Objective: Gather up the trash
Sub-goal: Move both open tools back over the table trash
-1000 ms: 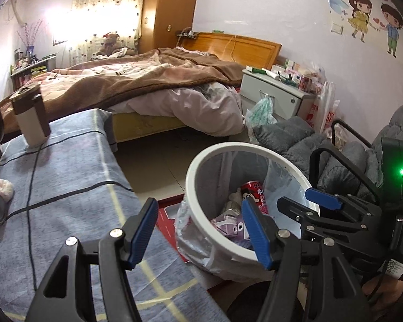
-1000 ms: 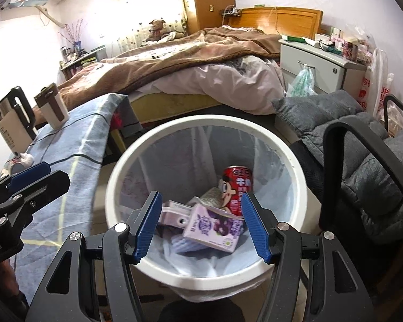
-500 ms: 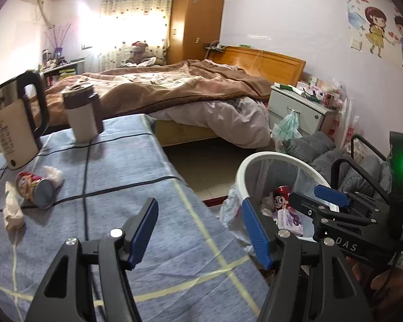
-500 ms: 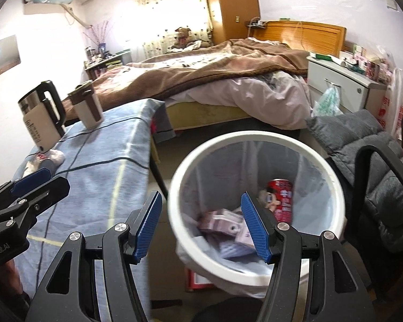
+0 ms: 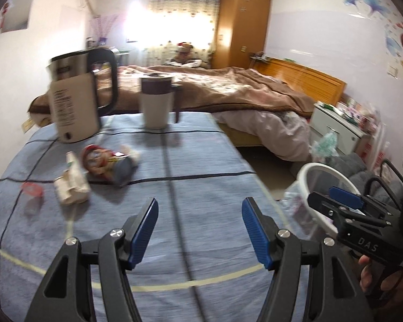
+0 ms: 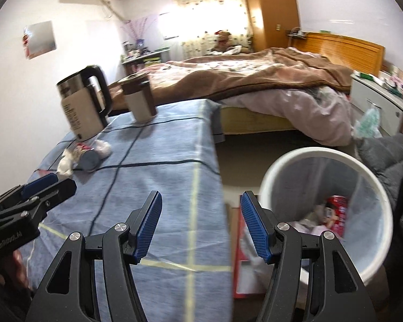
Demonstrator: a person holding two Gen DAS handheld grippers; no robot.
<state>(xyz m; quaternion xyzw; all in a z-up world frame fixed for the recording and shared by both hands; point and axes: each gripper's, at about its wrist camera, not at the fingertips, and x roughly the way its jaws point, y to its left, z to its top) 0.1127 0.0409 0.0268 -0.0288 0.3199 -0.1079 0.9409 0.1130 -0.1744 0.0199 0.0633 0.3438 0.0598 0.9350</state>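
On the blue cloth table (image 5: 201, 209) lie a red cartoon can (image 5: 107, 165) on its side, a crumpled white wrapper (image 5: 71, 185) and a small red lid (image 5: 32, 189), all at the left. My left gripper (image 5: 198, 230) is open and empty above the table, short of them. My right gripper (image 6: 200, 226) is open and empty over the table's right edge, beside the white trash bin (image 6: 322, 158). The bin holds a red can (image 6: 338, 212) and cartons. The can and wrapper show in the right wrist view (image 6: 87, 155).
An electric kettle (image 5: 72, 102) and a brown-lidded mug (image 5: 155, 102) stand at the table's far edge. A bed (image 5: 241, 91) lies beyond. A grey-padded chair (image 6: 389, 161) stands right of the bin. A nightstand (image 5: 335, 126) is by the wall.
Both grippers have swung left, away from the bin and over the table. The can, wrapper and lid have come into closer view. Both stay open and empty.
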